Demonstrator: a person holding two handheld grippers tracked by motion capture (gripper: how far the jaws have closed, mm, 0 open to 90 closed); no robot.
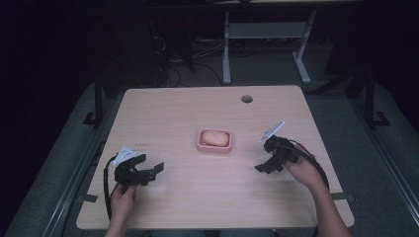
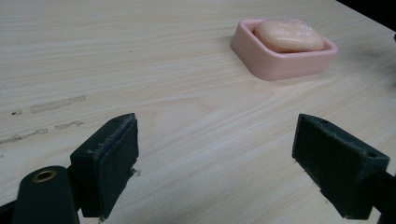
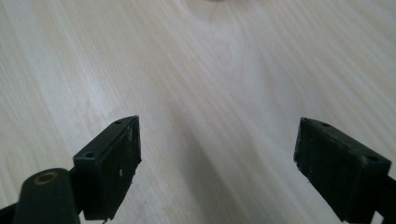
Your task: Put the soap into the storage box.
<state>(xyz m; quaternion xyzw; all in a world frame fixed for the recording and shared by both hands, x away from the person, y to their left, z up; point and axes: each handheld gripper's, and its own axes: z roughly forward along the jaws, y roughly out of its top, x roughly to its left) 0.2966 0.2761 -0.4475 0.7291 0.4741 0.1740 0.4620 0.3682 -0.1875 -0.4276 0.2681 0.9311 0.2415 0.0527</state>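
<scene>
A pink soap dish (image 1: 214, 147) sits near the middle of the light wooden table (image 1: 197, 202), holding a pale pink bar of soap (image 1: 215, 138). In the left gripper view the soap dish (image 2: 273, 65) and its soap (image 2: 288, 35) lie ahead to the upper right. My left gripper (image 1: 150, 170) is open at the table's front left, well short of the dish, with nothing between its jaws (image 2: 217, 163). My right gripper (image 1: 264, 165) is open to the right of the dish, tilted down over bare wood (image 3: 217, 163).
A round cable hole (image 1: 246, 98) is set in the table near its far edge. Faint smudge marks (image 2: 56, 105) streak the wood left of my left gripper. Beyond the table stand white desk legs (image 1: 226, 49) and cables on a dark floor.
</scene>
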